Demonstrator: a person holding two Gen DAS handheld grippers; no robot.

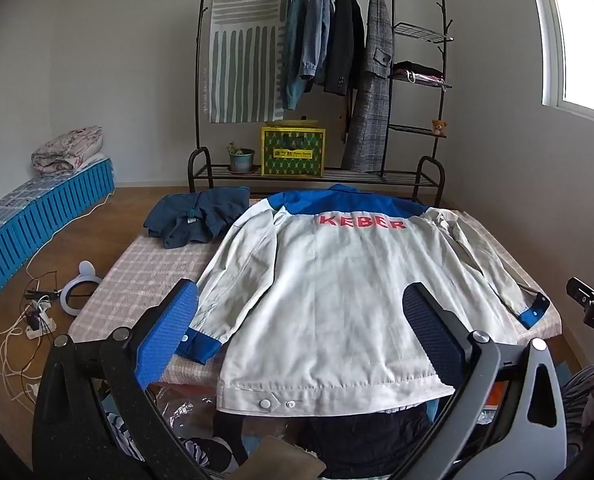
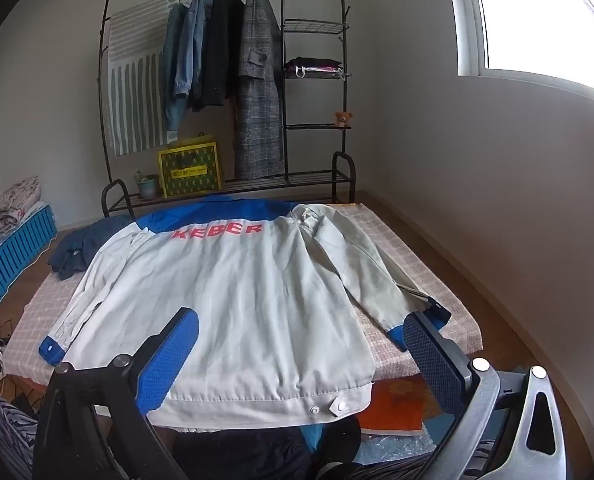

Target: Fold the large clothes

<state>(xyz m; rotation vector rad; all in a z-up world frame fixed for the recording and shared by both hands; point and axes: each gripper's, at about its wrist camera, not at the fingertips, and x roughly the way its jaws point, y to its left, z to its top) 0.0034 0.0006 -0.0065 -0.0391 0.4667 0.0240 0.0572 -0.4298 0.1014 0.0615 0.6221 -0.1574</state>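
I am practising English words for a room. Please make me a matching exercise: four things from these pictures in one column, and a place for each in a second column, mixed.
Things:
1. white and blue jacket
2. dark blue garment
3. teddy bear
4. yellow box

Places:
A. on a side shelf of the clothes rack
B. spread flat on the checked mattress, back side up
C. on the bottom shelf of the rack, beside the potted plant
D. crumpled at the far left corner of the mattress

Pairs: 1-B, 2-D, 3-A, 4-C

Both wrist views near table [image 1: 145, 264] edge, angled down, sharing jacket [image 1: 329, 300]
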